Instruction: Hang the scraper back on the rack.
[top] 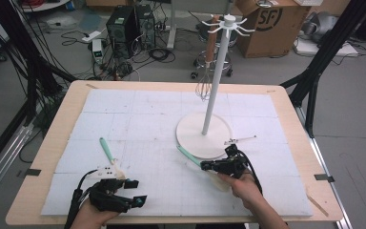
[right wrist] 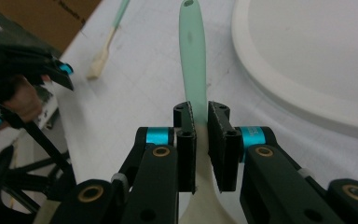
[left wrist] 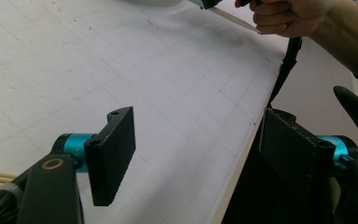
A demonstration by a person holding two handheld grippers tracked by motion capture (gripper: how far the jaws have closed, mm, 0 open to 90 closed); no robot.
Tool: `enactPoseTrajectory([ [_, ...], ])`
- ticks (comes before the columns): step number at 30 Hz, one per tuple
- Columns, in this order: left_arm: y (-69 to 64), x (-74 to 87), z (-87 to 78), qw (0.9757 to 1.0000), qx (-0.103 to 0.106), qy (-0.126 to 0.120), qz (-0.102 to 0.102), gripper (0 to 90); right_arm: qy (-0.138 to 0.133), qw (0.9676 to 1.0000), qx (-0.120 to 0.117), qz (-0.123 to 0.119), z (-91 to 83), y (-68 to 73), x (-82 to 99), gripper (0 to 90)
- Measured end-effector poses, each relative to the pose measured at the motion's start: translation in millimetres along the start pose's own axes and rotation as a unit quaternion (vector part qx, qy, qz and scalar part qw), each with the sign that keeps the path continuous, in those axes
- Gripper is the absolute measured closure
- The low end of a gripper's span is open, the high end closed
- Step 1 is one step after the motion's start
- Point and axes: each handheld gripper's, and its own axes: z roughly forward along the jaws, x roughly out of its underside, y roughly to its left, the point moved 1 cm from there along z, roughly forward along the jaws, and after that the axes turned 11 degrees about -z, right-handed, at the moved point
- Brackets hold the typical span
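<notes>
The right gripper [right wrist: 201,140] was clamped on the green-handled spatula [right wrist: 193,56] — near the table's front right, handle angled toward the white stand base [top: 190,136]. The left gripper [left wrist: 196,154] stood open and empty at near left, a second spatula [top: 108,153] just beyond.

Wooden table [top: 52,143] under white gridded mat [top: 138,124], rack base [top: 195,136], spatula [top: 107,151].

"SF" logo on cardboard box [top: 269,24] at back, other print too blurred to read
</notes>
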Motion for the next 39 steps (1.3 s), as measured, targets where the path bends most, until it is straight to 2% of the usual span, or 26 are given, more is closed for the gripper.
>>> enactPoseTrajectory([
  [5,-0.2,-0.2,0.1,1.0,-0.001,-0.002,-0.001,27.7,-0.012,0.9999,-0.011,-0.003,-11.7,4.4,-7.5,82.3],
  [9,-0.2,-0.9,-1.6,1.0,-0.001,-0.007,-0.001,27.8,-0.036,0.9992,-0.014,-0.01,-29.1,11.0,-18.6,82.3],
  [11,0.0,-1.1,-2.4,1.0,-0.002,-0.009,-0.002,27.8,-0.048,0.9985,-0.024,-0.006,-38.9,13.2,-24.8,82.3],
  [12,-0.2,-1.0,-2.7,0.9999,-0.001,-0.01,-0.003,27.8,-0.055,0.9982,-0.021,-0.005,-44.1,14.5,-28.0,82.3],
  [20,-0.3,-1.7,-4.4,0.9999,0.0,-0.012,-0.002,28.0,-0.106,0.9937,-0.036,0.003,-81.5,18.4,-54.4,82.2],
  [26,0.2,-1.9,-5.1,0.9999,0.001,-0.013,-0.003,28.0,-0.135,0.9904,-0.028,-0.006,-109.0,23.3,-74.2,82.2],
  [29,0.3,-2.0,-4.9,0.9999,0.001,-0.013,-0.002,28.0,-0.14,0.9897,-0.028,-0.006,-114.9,25.7,-79.9,82.1],
  [33,-0.1,-2.1,-5.5,0.9999,0.002,-0.013,-0.001,28.0,-0.138,0.9897,-0.037,-0.007,-111.9,26.8,-81.5,82.1],
  [36,-0.6,-1.9,-5.7,0.9999,0.001,-0.015,-0.004,28.2,-0.15,0.9874,-0.052,0.001,-113.4,27.4,-83.2,82.1],
  [39,-0.1,-2.0,-5.4,0.9999,0.001,-0.014,-0.003,28.2,-0.162,0.9854,-0.051,-0.004,-120.8,29.9,-88.0,82.1],
])
